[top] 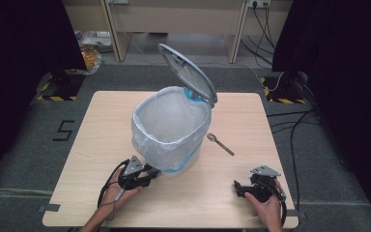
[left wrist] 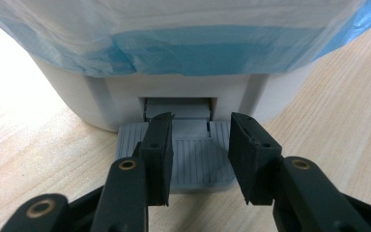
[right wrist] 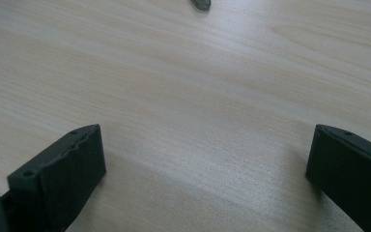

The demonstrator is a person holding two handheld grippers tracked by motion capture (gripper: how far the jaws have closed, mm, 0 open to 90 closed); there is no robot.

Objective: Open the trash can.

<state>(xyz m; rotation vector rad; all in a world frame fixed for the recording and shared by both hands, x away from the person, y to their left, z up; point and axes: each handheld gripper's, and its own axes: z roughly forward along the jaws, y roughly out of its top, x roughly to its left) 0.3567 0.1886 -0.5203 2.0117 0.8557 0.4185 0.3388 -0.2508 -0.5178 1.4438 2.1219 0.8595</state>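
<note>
Here, white pedal bin (top: pixel 171 130) — lid up, blue-edged liner.

We count one pedal bin (top: pixel 171 130) on the worktop (top: pixel 101 145), with one lid (top: pixel 187 72), one bag lining (top: pixel 164 111) and one foot pedal (left wrist: pixel 193 154). One spoon (top: pixel 220 143) lies at three o'clock from the bin. Two grippers are here, the left gripper (top: pixel 158 173) and the right gripper (top: pixel 235 187), each with two jaws

Grey carpet floor (top: pixel 24 145) — black curtains (top: pixel 19 43) either side; pale wooden cabinet (top: pixel 174 24) behind; cables (top: pixel 294 125) at right.
</note>
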